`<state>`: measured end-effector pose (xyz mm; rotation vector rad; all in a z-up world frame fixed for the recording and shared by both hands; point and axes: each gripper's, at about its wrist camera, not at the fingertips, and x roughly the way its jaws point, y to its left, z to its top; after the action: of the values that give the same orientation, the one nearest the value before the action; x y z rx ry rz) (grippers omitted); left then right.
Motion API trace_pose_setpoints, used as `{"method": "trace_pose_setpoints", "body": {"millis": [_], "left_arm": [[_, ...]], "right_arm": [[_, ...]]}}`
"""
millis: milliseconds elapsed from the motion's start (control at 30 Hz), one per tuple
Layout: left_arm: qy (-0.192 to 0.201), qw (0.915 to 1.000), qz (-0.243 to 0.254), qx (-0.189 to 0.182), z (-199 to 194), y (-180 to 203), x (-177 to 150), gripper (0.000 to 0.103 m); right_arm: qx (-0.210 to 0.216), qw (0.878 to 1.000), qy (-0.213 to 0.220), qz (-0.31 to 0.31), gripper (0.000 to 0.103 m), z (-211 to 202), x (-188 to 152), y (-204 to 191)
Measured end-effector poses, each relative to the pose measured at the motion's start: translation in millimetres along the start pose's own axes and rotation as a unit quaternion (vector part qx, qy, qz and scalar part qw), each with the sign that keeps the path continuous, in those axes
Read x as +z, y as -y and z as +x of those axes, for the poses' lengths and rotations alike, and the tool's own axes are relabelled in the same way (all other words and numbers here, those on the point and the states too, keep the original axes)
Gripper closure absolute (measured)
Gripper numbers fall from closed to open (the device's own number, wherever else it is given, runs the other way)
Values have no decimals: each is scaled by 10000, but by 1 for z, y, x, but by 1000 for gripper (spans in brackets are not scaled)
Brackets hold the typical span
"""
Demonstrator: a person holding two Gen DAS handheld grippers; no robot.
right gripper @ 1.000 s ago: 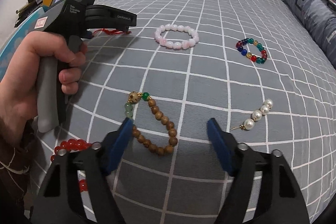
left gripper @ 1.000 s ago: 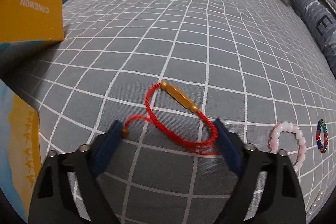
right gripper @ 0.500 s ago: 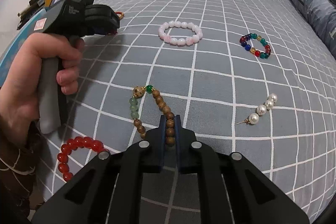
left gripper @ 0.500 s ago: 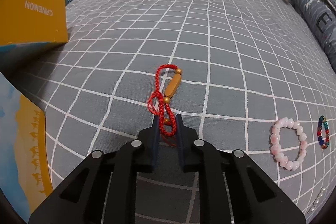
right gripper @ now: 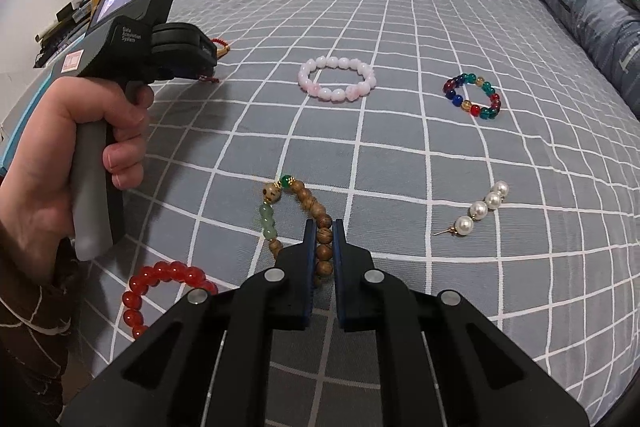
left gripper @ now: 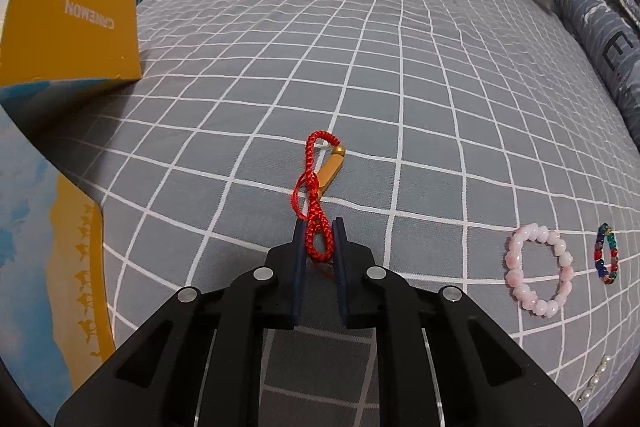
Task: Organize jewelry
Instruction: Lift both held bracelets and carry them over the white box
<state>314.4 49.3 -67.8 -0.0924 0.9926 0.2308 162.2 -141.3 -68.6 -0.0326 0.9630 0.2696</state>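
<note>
Early stage, nothing sorted yet; left gripper [left gripper: 319,239] clamped on red braided cord bracelet with gold tube bead [left gripper: 318,193], bracelet trailing on grey checked bedsheet [left gripper: 400,67]; right gripper [right gripper: 322,241] pinched on brown wooden bead bracelet with green beads [right gripper: 298,215], also on sheet; loose and untouched: pink bead bracelet [right gripper: 338,79], multicolour glass bead bracelet [right gripper: 472,95], pearl earring [right gripper: 480,213], red bead bracelet [right gripper: 160,285]; yellow box [left gripper: 68,23] at left, possible destination, cannot tell.

Cord bracelet [left gripper: 318,203] held ahead on the bedspread [left gripper: 400,67], box [left gripper: 68,27] set far left, pink bracelet [left gripper: 538,271] placed right, glass bracelet [left gripper: 608,253] beyond it, earring [right gripper: 480,213] laid right of wooden bracelet [right gripper: 308,215]
</note>
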Motion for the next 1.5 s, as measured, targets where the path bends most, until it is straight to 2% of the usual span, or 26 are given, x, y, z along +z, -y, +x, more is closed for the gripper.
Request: {"method": "trace_pose_setpoints", "body": {"millis": [900,1333,1500], "left_arm": [[261,9988,177,-387,-74,-14,-9,91],[324,9948,311,-914,-128,-26,-22,91],[433,9938,367,-957,-152,-33,-27,91]], "right_arm": [[14,9990,445,49,96,-38,7,0],[-3,9976,687,-12,96,-52,31,-4],[-37,9971,762,-55,96,-57,46,-9]]}}
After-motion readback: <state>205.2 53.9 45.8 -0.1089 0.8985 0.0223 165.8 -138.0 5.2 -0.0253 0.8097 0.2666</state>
